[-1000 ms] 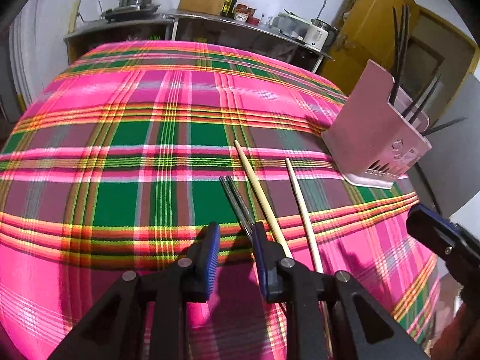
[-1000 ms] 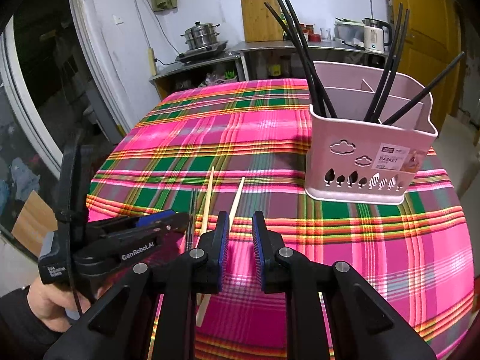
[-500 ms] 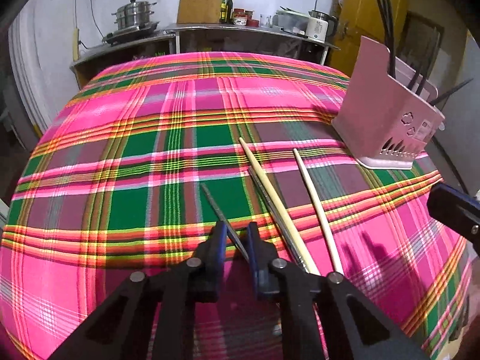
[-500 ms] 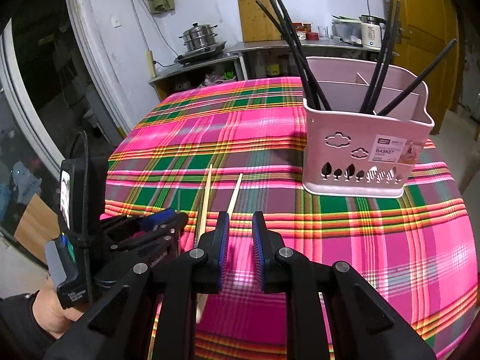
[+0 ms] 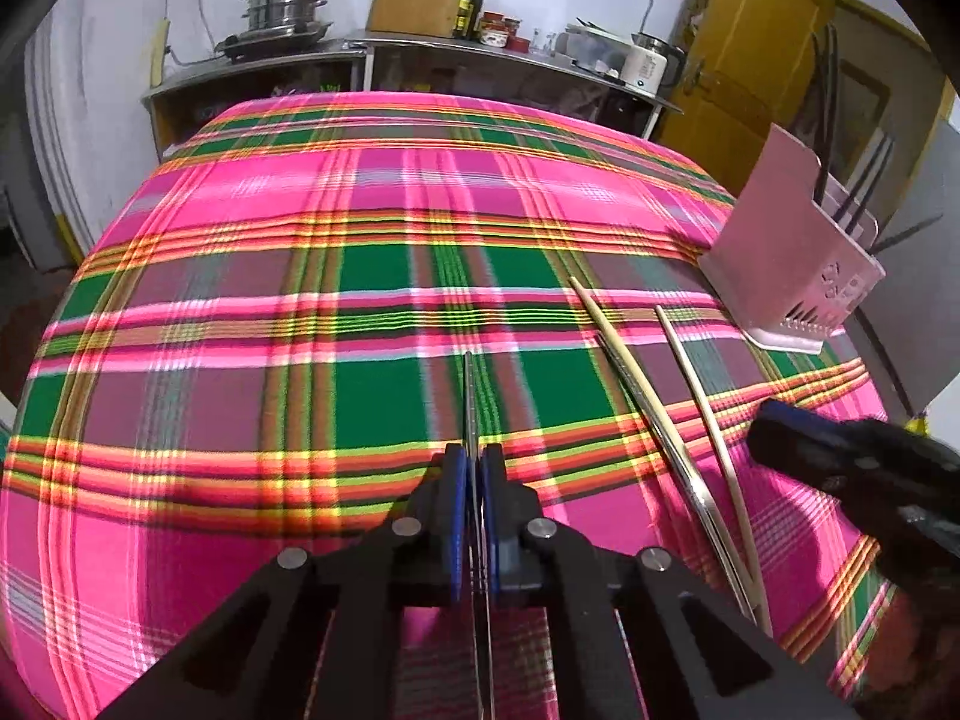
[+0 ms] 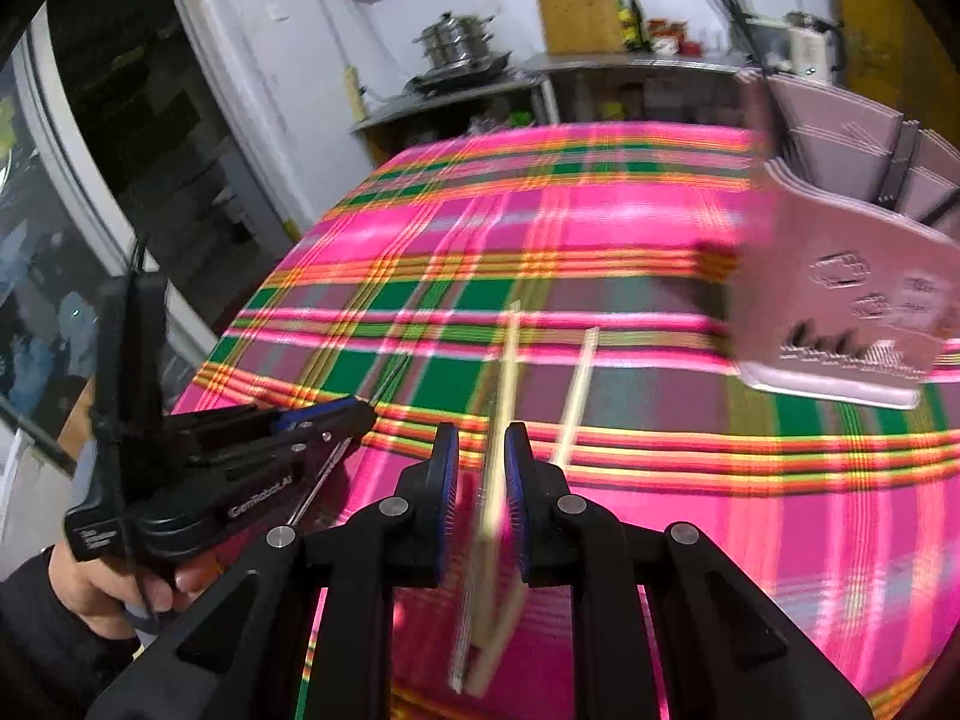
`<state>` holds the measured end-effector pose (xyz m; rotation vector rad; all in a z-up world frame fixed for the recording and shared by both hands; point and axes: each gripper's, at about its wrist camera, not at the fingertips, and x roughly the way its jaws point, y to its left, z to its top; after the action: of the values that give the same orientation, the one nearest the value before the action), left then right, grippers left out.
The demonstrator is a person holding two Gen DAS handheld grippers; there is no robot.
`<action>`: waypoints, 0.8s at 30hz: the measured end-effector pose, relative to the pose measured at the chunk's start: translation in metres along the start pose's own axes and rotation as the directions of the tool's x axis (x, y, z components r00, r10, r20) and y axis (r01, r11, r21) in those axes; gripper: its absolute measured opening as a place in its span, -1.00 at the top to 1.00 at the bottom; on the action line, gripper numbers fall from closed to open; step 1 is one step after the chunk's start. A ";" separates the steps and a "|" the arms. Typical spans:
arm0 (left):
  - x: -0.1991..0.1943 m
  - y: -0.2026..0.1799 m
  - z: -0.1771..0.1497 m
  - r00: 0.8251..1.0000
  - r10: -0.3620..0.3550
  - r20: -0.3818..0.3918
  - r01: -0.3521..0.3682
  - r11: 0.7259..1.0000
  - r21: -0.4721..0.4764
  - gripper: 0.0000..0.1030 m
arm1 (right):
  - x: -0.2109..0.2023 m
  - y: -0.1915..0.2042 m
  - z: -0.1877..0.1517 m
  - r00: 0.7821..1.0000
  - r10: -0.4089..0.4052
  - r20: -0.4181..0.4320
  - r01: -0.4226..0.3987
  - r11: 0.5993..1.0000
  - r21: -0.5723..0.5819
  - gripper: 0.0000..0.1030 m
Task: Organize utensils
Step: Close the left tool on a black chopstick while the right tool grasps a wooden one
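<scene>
On the plaid surface (image 5: 240, 252), left gripper (image 5: 473, 468) clamping fully onto a metal chopstick (image 5: 470, 396), right gripper (image 6: 482, 450) hanging slightly open around a wooden chopstick (image 6: 509, 360), not pressing, basket (image 5: 786, 258) standing far right.

home kitchen — steamer pot (image 5: 285, 6) | kettle (image 5: 648, 63) (counter) | plaid tablecloth (image 5: 240, 276)

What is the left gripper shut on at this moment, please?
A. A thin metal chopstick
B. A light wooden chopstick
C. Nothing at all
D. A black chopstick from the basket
A. In the left wrist view, the left gripper has its blue pads pressed against a thin metal chopstick that runs forward between them, while the wooden chopsticks lie apart to the right on the tablecloth.
</scene>
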<state>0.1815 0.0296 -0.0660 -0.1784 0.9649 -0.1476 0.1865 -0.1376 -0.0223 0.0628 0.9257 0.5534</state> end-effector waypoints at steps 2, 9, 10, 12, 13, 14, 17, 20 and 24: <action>-0.001 0.004 -0.001 1.000 -0.008 0.002 0.008 1.000 -0.012 0.89 | 0.014 0.003 0.002 1.000 -0.008 -0.026 0.008 1.000 -0.015 0.69; -0.001 0.009 0.000 0.999 -0.040 0.007 0.040 0.999 -0.029 0.89 | 0.045 0.000 0.010 0.997 0.008 -0.079 -0.009 1.000 -0.015 0.69; -0.001 0.010 0.000 0.999 -0.044 0.007 0.045 0.999 -0.031 0.89 | 0.048 -0.001 0.011 0.996 -0.001 -0.086 0.000 1.000 -0.013 0.69; -0.001 0.011 0.000 0.999 -0.053 0.006 0.053 0.998 -0.035 0.89 | 0.052 -0.002 0.012 0.996 -0.015 -0.093 0.014 1.000 -0.017 0.69; -0.001 0.012 0.000 0.998 -0.057 0.006 0.057 0.998 -0.038 0.89 | 0.052 -0.003 0.012 0.996 -0.014 -0.090 0.013 1.000 -0.017 0.69; 0.000 0.012 0.000 0.998 -0.059 0.007 0.059 0.997 -0.040 0.89 | 0.053 -0.004 0.013 0.996 -0.015 -0.092 0.013 1.000 -0.016 0.69; 0.001 0.011 0.002 0.999 -0.054 0.007 0.054 0.998 -0.030 0.89 | 0.054 -0.001 0.013 0.995 -0.029 -0.092 0.027 0.999 -0.029 0.69; 0.004 0.007 0.005 0.999 -0.039 0.001 0.039 0.999 -0.004 0.89 | 0.057 0.003 0.016 0.994 -0.055 -0.092 0.051 0.997 -0.049 0.69; 0.007 0.004 0.010 0.999 -0.031 -0.012 0.032 0.999 0.027 0.89 | 0.060 0.010 0.017 0.992 -0.088 -0.090 0.080 0.993 -0.081 0.69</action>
<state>0.1943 0.0334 -0.0672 -0.1680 0.9718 -0.1910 0.2240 -0.0970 -0.0536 -0.0723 0.9926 0.5167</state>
